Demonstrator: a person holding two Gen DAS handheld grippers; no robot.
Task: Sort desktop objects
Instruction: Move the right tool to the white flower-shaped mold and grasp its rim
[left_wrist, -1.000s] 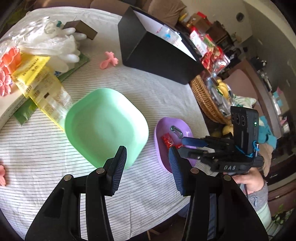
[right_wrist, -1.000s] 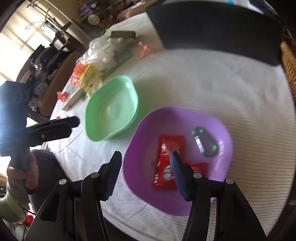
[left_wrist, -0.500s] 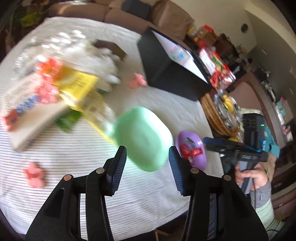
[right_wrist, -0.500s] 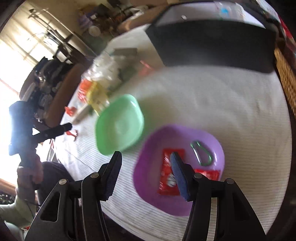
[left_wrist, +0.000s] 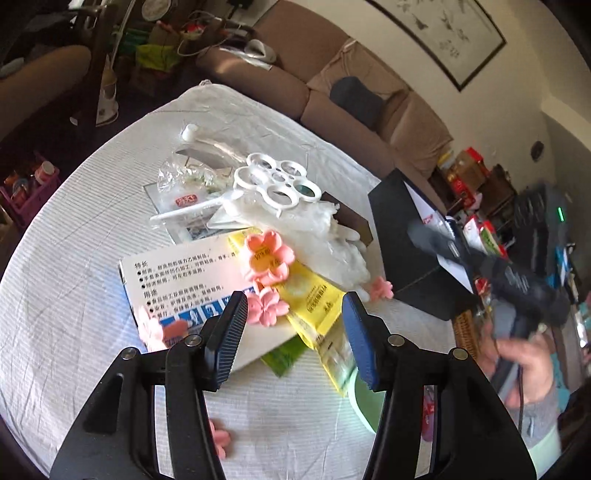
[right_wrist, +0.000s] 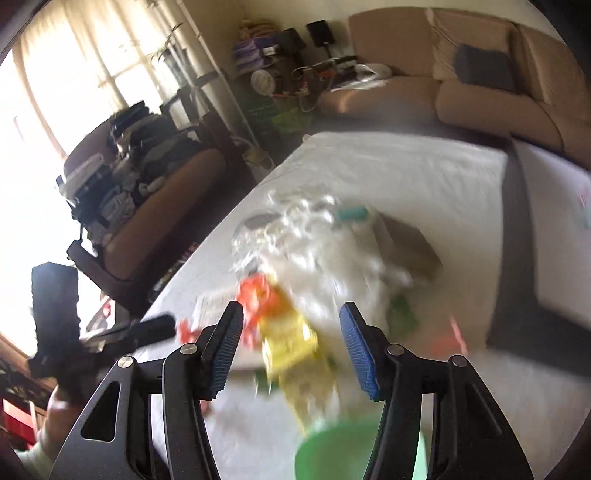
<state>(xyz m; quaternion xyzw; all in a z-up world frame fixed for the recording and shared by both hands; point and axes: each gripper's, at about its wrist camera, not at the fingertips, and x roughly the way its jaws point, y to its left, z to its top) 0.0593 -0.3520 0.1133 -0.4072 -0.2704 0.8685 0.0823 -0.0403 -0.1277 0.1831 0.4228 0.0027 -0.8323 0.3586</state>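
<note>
— Pink flower clips, where do they lie?

— A large one (left_wrist: 266, 257) rests on the yellow packet (left_wrist: 314, 299), a smaller one (left_wrist: 265, 307) just below it on the white printed box (left_wrist: 181, 284). Another (left_wrist: 381, 288) sits on the striped tablecloth (left_wrist: 74, 258) near the black box (left_wrist: 413, 251), and one (left_wrist: 221, 439) peeks out low beside the left gripper's arm.

— And the left gripper (left_wrist: 293, 341)?

— Spread wide over the pile, blue pads bare, nothing between them.

— What else is heaped there?

— A white ring-shaped plastic piece (left_wrist: 277, 182) on top of translucent gloves (left_wrist: 332, 240), a clear bag (left_wrist: 188, 184) behind. The green dish (left_wrist: 367, 404) shows only a rim by the right-hand finger.

— The right gripper (right_wrist: 291, 349)?

— Also spread apart and empty. Its view is badly blurred: yellow packet (right_wrist: 291, 343) between the fingers, green dish (right_wrist: 332, 450) at the bottom edge, the black box (right_wrist: 517, 236) to the right. From the left camera it (left_wrist: 480, 266) appears as a dark smear held in a hand (left_wrist: 517, 362) over the black box.
</note>
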